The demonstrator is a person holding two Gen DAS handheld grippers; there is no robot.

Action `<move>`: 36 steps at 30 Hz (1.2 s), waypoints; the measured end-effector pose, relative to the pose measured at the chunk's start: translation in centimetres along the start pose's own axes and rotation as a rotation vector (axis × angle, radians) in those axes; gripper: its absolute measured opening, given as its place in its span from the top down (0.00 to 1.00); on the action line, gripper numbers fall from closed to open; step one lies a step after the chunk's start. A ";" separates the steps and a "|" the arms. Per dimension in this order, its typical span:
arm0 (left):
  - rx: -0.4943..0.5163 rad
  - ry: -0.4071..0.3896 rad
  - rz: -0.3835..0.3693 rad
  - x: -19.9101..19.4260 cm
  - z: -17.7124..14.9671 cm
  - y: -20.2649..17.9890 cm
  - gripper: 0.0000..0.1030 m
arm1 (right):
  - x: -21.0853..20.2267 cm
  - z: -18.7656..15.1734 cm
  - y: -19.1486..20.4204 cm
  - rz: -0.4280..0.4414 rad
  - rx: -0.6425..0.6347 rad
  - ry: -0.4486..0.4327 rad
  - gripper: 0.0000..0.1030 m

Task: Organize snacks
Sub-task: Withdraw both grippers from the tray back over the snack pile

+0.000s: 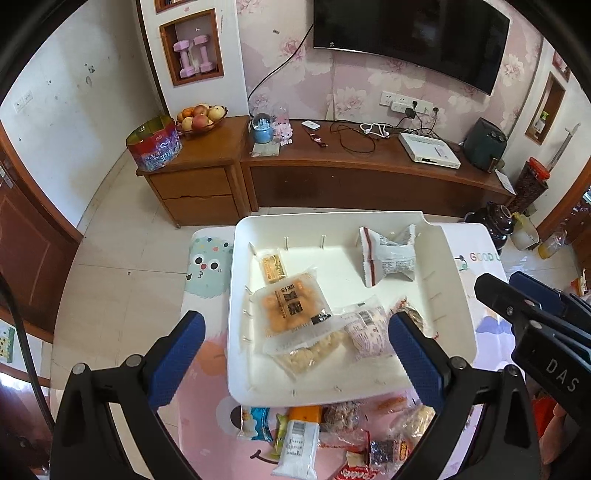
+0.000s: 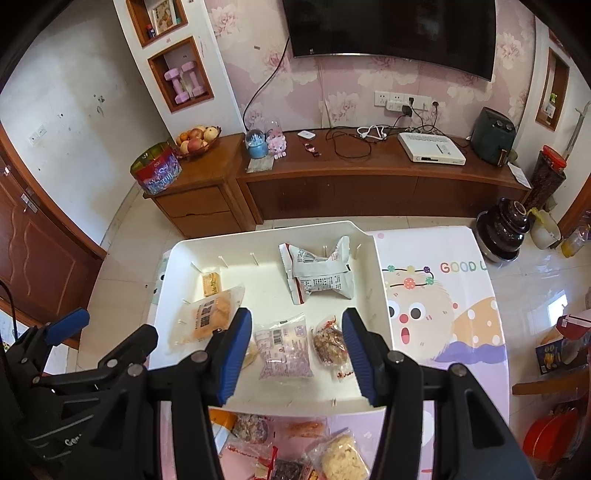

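A: Floral pink wallpaper, a dark wall-mounted television [image 2: 391,33] and a long wooden cabinet [image 2: 369,177] fill the background. What sits on the cartoon-printed pink surface [image 2: 454,295]?

B: On it sits a shallow white plastic tray [image 1: 240,369] with small divider pegs. Inside lie a white-and-red printed pouch [image 2: 317,273] at the far side, a clear packet of orange-yellow biscuits [image 1: 291,314] at the left, a small yellow wrapped bar [image 1: 273,267] behind it, a pale purple clear-plastic packet [image 2: 284,347] and a brown nutty snack in clear wrap [image 2: 330,343].

A: And outside the tray?

B: Loose wrapped snacks [image 1: 325,432] lie heaped on the surface just in front of the tray's near edge.

A: What about each hand-held gripper?

B: Both hang above the tray's near part. The left hand-held gripper [image 1: 295,358] has its blue-padded jaws spread wide, holding nothing. The right hand-held gripper [image 2: 297,354] stands partly open, nothing between its pads, over the purple packet.
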State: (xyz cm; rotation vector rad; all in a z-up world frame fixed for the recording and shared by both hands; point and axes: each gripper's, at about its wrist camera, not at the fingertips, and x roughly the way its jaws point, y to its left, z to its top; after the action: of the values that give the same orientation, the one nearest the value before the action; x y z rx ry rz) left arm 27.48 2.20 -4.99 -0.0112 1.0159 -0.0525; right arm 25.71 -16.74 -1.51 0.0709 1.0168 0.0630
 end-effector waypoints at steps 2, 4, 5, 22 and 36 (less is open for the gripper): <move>0.004 -0.009 -0.002 -0.8 -0.4 -0.1 0.04 | -0.9 -0.3 0.0 -0.003 0.001 -0.011 0.50; 0.010 -0.019 -0.008 -1.8 -0.9 -0.2 0.04 | -1.9 -0.8 0.0 -0.005 0.003 -0.023 0.50; 0.012 -0.022 -0.013 -2.0 -1.1 -0.2 0.04 | -2.4 -1.0 0.0 -0.007 0.003 -0.029 0.50; 0.050 -0.014 -0.128 -6.8 -9.4 1.0 0.04 | -8.7 -9.2 -1.4 -0.047 -0.004 -0.063 0.50; 0.070 0.156 -0.109 -1.6 -15.9 1.5 0.04 | -4.3 -16.2 -5.2 -0.044 0.032 0.103 0.50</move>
State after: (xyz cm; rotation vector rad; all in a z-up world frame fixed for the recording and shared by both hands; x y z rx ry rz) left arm 13.17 3.96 -12.10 0.0012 1.1679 -0.1909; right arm 9.76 -21.75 -6.86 0.0753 1.1221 0.0101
